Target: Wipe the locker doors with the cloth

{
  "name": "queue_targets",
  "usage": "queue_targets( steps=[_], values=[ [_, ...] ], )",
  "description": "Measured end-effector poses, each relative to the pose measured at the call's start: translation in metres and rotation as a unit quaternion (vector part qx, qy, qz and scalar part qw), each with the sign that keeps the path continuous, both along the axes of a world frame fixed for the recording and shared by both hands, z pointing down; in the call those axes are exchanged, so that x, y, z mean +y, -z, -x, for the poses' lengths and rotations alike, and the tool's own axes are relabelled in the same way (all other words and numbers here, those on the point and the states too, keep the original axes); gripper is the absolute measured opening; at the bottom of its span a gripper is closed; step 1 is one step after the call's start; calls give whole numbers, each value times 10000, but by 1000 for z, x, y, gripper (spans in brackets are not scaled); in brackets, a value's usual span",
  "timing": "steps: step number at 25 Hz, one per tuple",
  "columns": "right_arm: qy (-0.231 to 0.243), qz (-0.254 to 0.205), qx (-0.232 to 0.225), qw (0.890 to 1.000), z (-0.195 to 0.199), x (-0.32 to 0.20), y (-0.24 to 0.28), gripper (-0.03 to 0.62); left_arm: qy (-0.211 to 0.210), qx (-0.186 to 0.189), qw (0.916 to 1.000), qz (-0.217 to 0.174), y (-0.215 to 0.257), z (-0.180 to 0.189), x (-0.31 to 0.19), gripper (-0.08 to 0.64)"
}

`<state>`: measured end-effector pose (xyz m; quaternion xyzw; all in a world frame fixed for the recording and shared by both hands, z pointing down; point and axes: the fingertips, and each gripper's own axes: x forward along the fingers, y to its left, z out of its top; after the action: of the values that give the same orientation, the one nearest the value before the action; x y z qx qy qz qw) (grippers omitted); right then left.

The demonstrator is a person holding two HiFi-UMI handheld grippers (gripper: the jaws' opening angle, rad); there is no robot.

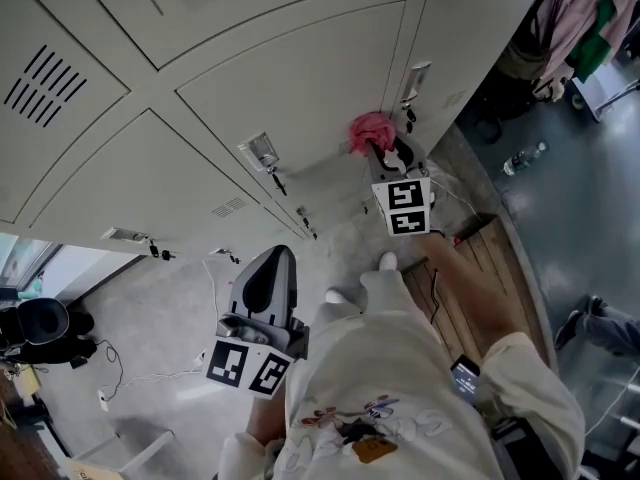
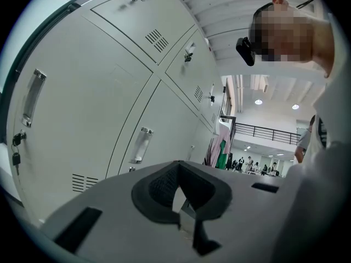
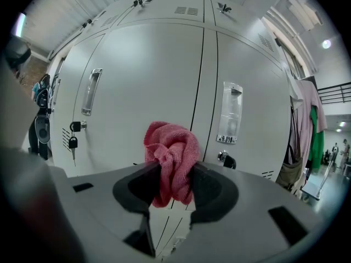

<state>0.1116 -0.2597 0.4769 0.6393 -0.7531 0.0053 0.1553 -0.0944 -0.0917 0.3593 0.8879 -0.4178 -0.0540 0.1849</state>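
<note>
Me gripping pink cloth [image 3: 170, 144] tight in right gripper [image 3: 173, 169], holding it close to locker door [image 3: 142, 75], just left of handle [image 3: 230, 111]. Left gripper [image 2: 179, 201] hanging back from door, jaws pinched together, carrying nothing.

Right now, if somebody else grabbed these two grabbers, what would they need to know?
Right gripper: shut on the pink cloth, pointed at the locker doors. I can't tell if the cloth touches them.
Left gripper: shut, empty, held back near the body.
Done: the cloth is in the gripper. No wiped patch shows on any door.
Left: press the cloth to the doors and wipe them.
</note>
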Motion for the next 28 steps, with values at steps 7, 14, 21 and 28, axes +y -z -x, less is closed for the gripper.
queue_targets(
  steps=[7, 14, 21, 28],
  values=[
    [-132, 29, -116, 9998, 10, 2, -6, 160, 87, 28, 10000, -24, 1, 10, 3, 3],
    [-49, 43, -246, 9997, 38, 7, -8, 160, 160, 52, 9998, -44, 2, 19, 8, 2],
    [331, 72, -182, 9993, 84, 16, -12, 160, 286, 70, 9996, -57, 2, 29, 13, 2],
    [653, 150, -144, 9976, 125, 25, -18, 160, 399, 75, 9992, -68, 3, 36, 18, 3]
  ],
)
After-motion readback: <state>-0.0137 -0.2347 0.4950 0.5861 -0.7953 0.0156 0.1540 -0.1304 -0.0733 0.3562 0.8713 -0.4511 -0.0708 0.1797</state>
